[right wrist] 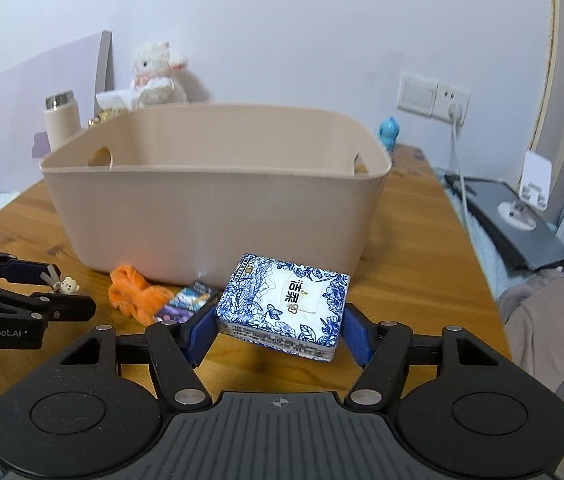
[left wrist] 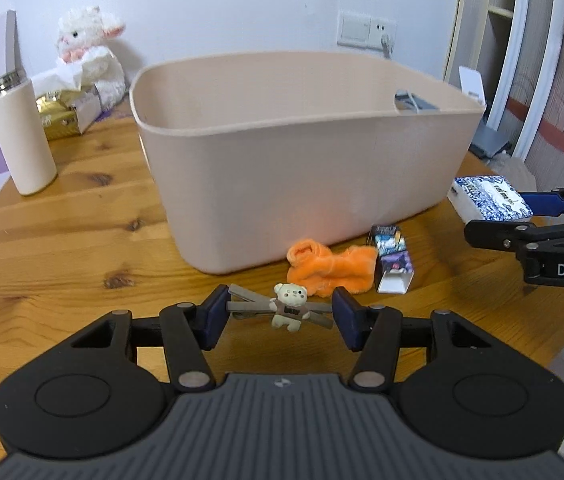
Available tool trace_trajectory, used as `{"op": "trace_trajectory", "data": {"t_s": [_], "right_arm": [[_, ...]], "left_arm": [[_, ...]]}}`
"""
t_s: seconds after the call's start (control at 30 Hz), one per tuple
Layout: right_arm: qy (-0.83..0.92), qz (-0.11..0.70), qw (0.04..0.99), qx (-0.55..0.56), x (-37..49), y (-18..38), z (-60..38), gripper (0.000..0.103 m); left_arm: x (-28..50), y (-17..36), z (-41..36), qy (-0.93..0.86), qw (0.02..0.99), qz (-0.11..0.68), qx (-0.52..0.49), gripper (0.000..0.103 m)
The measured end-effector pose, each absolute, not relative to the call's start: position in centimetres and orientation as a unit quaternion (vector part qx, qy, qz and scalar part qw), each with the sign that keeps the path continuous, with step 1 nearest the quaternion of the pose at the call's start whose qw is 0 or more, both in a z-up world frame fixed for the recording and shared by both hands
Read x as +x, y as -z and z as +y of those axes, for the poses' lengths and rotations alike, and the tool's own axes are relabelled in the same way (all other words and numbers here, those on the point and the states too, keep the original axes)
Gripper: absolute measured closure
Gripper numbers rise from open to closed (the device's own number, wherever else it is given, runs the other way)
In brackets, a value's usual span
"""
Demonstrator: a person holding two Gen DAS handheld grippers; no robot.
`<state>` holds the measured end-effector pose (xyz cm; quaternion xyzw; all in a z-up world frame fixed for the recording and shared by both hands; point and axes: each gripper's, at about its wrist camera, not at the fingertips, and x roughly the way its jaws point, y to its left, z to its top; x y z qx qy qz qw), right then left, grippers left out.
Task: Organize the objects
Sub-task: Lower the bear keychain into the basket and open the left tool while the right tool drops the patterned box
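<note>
Our left gripper's point(left wrist: 280, 318) blue fingers point(left wrist: 214, 316) clamp the grey metal hair clip with its small bear charm point(left wrist: 280, 309) by its stiff ends above the wooden table point(left wrist: 62, 240), while our right gripper point(right wrist: 282, 330) squeezes the soft, light blue-patterned tissue pack point(right wrist: 285, 304) before the beige plastic bin point(right wrist: 218, 208).

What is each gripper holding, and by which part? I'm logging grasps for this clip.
The left gripper holds the bear hair clip by the ends of its metal bars. The right gripper holds the tissue pack by its two opposite sides.
</note>
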<state>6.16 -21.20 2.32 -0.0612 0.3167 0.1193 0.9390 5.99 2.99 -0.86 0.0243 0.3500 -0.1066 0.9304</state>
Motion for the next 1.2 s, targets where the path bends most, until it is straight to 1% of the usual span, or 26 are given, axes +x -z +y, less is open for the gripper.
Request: {"op": "trace_trajectory", "data": {"t_s": [0.43, 0.77, 0.97, 1.2], "right_arm": [[-0.109, 0.243, 0.962, -0.062, 5.2, -7.2, -21.5, 0.04], [-0.109, 0.207, 0.971, -0.049, 7.2, -9.9, -20.7, 0.04], [-0.109, 0.205, 0.972, -0.044, 9.4, -10.2, -19.9, 0.04], [-0.101, 0.233, 0.966, -0.049, 12.7, -8.9, -18.9, 0.04]], "left_arm": [[5.2, -4.5, 2.8, 0.114, 0.951, 0.284, 0.034, 0.045], [8.0, -7.9, 1.7, 0.098, 0.964, 0.244, 0.047, 0.045], [11.4, -8.3, 0.9, 0.084, 0.963, 0.251, 0.039, 0.046], [15.6, -6.9, 0.2, 0.064, 0.954, 0.289, 0.037, 0.046]]}}
